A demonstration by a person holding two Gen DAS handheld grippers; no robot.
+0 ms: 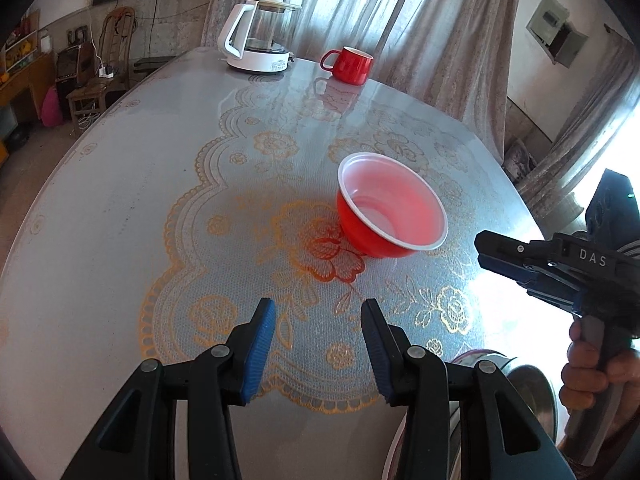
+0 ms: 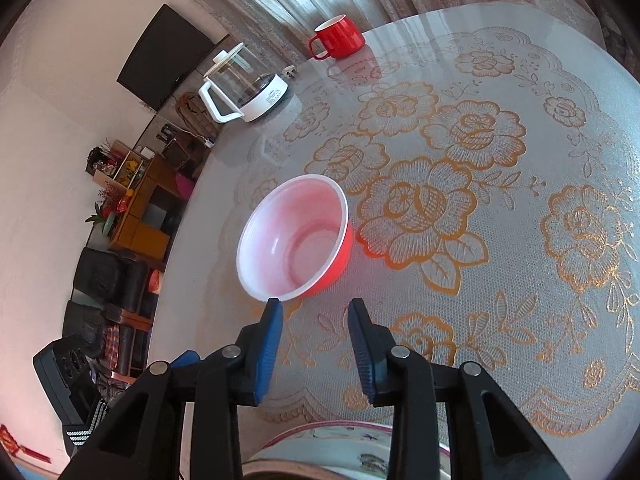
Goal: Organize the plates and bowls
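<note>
At the near edge of the worktop, a floral-patterned ceramic plate is seen below the right tongs, which are held open and empty. The left tongs are likewise spread apart with nothing between them. Just beyond the right tongs, a red plastic bowl with a white interior is stood upright, mouth facing up, on the lace-patterned cover. Farther off, a red ceramic mug and a glass kettle with a white base are placed.
</note>
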